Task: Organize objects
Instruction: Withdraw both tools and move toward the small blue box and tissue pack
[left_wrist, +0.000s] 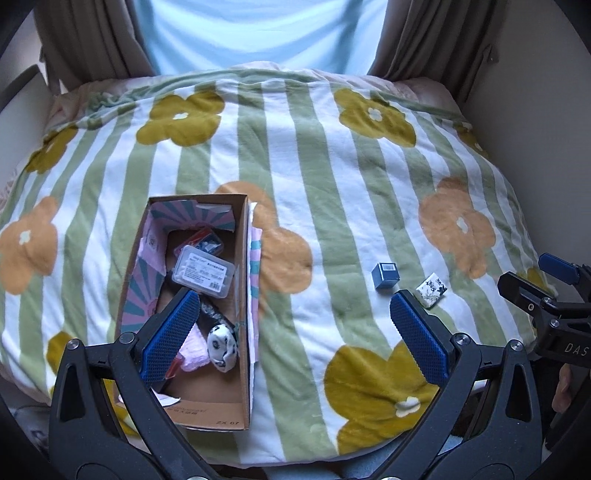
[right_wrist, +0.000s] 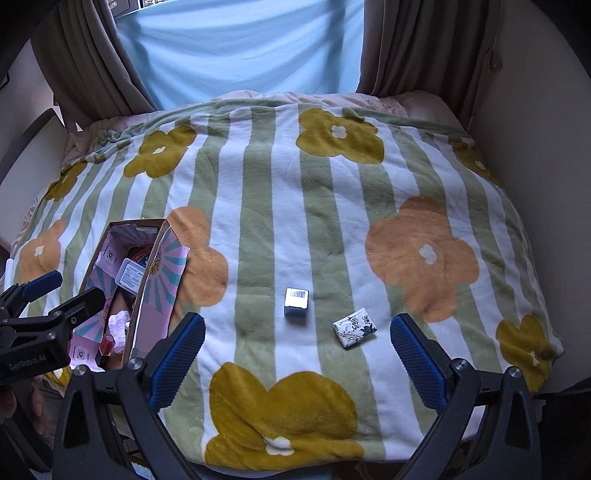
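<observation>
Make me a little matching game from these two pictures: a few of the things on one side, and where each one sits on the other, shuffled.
Things:
1. clear plastic case
2. small blue box
3. black-and-white packet
4. spotted soft toy

Places:
A. on the blanket, nearest the right gripper
B. in the cardboard box, near end
C. on the blanket, between the cardboard box and the packet
D. in the cardboard box, towards the far end

Pairs: 1-D, 2-C, 3-A, 4-B

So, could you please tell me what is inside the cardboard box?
The cardboard box holds a clear plastic case, a red-and-blue packet, a black-and-white pouch and something pink. The left gripper hides part of the contents.
</observation>
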